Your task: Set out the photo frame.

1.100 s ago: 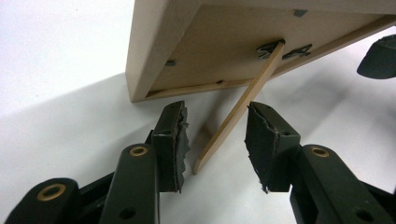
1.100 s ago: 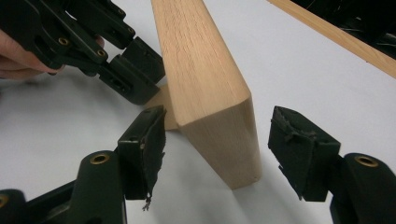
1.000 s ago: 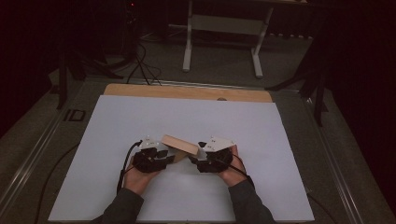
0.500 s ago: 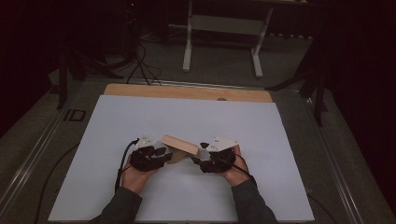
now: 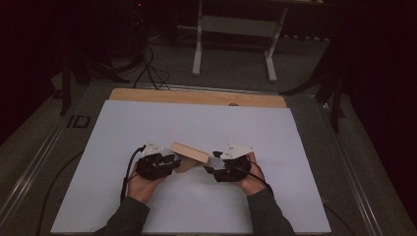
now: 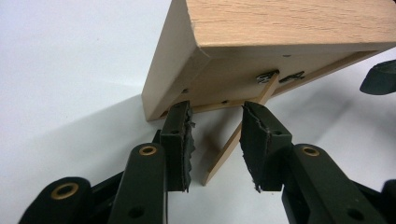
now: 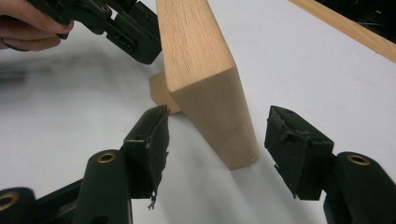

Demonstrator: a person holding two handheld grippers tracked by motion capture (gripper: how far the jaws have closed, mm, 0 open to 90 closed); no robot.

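Wooden stand tilted on white surface. Left gripper jaws apart, closing round thin strut, seemingly untouching. Right gripper jaws apart, closing, straddling slab end.

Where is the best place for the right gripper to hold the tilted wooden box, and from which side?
Probably the box end wall nearest the right gripper, approached end-on from its right end in the high view. That end is a flat narrow slab that already stands between the open jaws, pads apart from it.

Light wooden box frame – tilted, propped on thin strut, near white table's middle
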